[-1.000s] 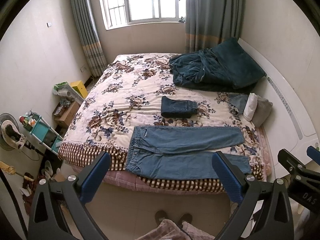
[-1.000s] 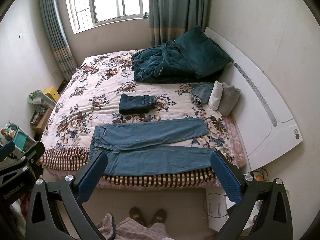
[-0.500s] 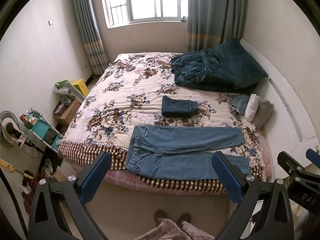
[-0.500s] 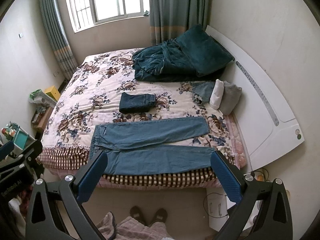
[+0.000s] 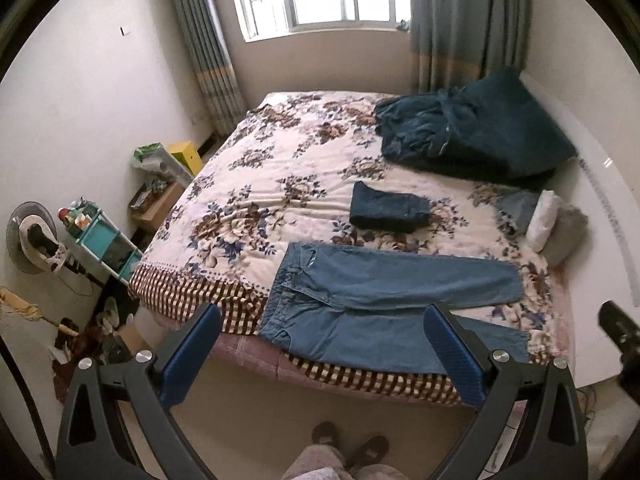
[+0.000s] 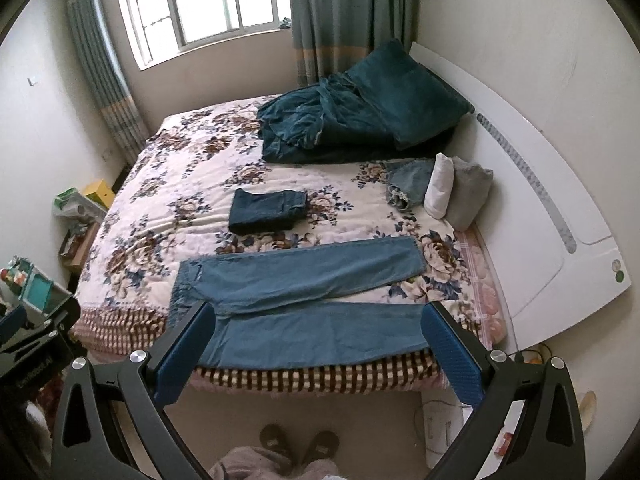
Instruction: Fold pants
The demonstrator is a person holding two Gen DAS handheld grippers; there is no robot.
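Blue jeans (image 5: 384, 308) flat along the bed's near edge (image 6: 312, 376), both grippers (image 5: 320, 344) (image 6: 316, 340) spread, empty above open floor.

A: How many pairs of pants lie flat and unfolded?
B: One, the light blue jeans (image 5: 384, 300) in the lower middle of the frame.
A: And folded ones?
B: One dark blue folded pair (image 5: 388, 208), centre frame. Right of centre sit three more bundles: one denim piece (image 6: 412, 184), one white roll (image 6: 440, 190), one grey roll (image 6: 472, 196).
A: Bedding?
B: One teal blanket heap (image 6: 352, 120), upper right. One bed (image 5: 248, 208).
A: Grippers?
B: Two, each with two blue pads (image 6: 452, 354). Two shoes (image 6: 300, 442) at the bottom.
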